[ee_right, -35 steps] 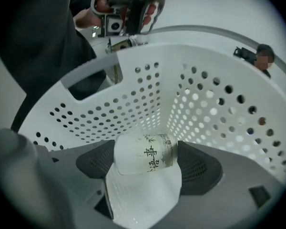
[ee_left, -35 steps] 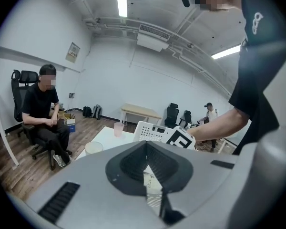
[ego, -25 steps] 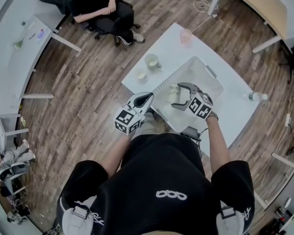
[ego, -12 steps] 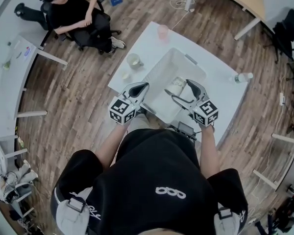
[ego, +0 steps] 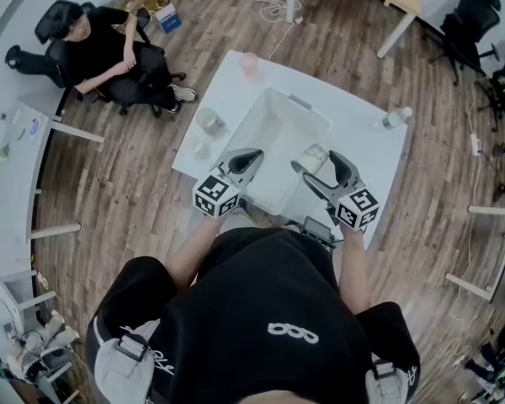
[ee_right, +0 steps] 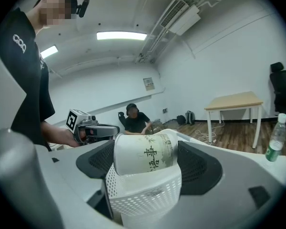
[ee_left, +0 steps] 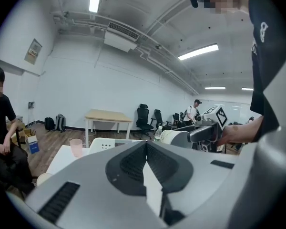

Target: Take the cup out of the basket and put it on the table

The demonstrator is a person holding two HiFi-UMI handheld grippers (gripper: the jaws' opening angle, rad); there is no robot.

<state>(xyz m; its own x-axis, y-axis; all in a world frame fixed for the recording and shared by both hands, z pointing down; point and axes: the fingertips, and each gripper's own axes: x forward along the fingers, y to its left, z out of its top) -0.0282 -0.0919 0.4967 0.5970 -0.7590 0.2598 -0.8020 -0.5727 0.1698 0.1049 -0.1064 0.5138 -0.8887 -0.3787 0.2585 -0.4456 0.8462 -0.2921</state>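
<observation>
The person wears a black short-sleeved T-shirt (ego: 278, 301) with a small white looped logo (ego: 289, 333) on the chest. The left gripper (ego: 251, 156) and right gripper (ego: 314, 160) have pale grey shells and black ribbed pads (ee_left: 128, 165). Each carries a black-and-white marker cube (ego: 215, 196).

Black brush-style Chinese characters run down the cup (ee_right: 145, 154), but they cannot be read for certain. The far wall poster (ee_left: 34, 51) is too small to read.

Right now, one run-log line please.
right hand-held gripper: shut on cup | cup: sideways over basket rim | left hand-held gripper: shut, empty | table: cup not yet down
</observation>
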